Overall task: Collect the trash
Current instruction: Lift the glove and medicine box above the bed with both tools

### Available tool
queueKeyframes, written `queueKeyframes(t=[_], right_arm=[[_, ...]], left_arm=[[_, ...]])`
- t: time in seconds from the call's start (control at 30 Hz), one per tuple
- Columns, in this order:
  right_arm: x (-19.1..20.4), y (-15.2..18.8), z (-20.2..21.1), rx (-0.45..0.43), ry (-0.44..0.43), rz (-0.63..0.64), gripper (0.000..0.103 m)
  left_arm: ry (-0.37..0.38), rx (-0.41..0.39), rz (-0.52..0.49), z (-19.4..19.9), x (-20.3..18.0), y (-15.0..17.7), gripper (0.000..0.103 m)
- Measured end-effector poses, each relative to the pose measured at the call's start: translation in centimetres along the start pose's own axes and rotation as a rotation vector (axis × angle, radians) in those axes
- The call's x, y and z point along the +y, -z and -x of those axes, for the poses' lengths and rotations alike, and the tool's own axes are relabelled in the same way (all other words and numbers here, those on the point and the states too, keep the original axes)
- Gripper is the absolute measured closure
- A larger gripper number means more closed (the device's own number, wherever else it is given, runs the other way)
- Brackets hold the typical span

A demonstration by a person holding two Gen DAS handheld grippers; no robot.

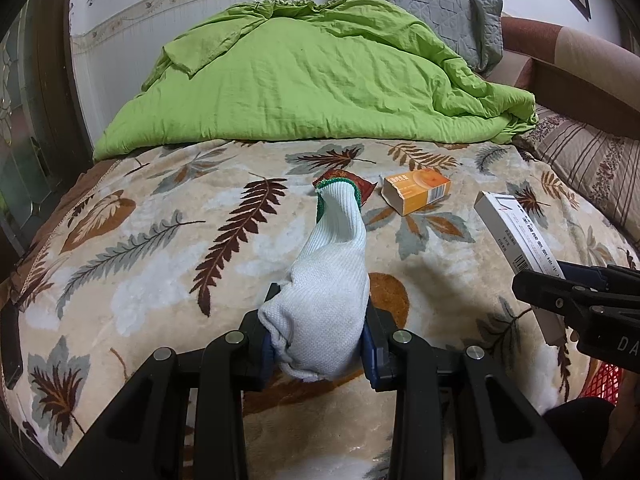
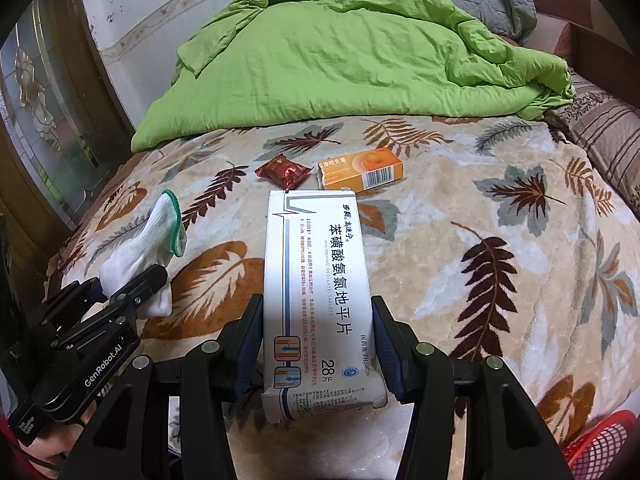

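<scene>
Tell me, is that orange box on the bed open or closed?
Open at one end: the orange box lies flat on the leaf-patterned blanket, its left end showing a hollow inside.

left gripper (image 1: pixel 318 354) clamped, right gripper (image 2: pixel 320 344) clamped

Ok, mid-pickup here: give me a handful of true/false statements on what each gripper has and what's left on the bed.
1. The left gripper is shut on the white sock. True.
2. The right gripper is open with nothing between its fingers. False: it is shut on the white medicine box.
3. The orange box lies on the leaf-pattern blanket, held by neither gripper. True.
4. The red candy wrapper sits inside the red basket. False: it lies on the blanket beside the orange box; the red basket is at the lower right edge.
5. The green quilt covers the orange box. False: the quilt is bunched up farther back.
</scene>
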State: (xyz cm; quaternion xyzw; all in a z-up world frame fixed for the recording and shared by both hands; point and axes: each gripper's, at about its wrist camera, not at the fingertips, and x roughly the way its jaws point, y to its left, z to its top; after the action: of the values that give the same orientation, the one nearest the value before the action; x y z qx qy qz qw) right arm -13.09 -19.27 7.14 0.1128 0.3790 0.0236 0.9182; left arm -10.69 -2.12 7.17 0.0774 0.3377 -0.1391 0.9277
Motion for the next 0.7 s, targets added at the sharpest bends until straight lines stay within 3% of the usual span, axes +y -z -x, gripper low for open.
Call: queueKeyframes(t=[0.7], right_arm=[[-0.1,0.9,4.0,-0.037,-0.025,-0.037,0.047]], left_arm=[[0.015,-0.008,-0.014,1.9,-1.8,0.1,0.070]])
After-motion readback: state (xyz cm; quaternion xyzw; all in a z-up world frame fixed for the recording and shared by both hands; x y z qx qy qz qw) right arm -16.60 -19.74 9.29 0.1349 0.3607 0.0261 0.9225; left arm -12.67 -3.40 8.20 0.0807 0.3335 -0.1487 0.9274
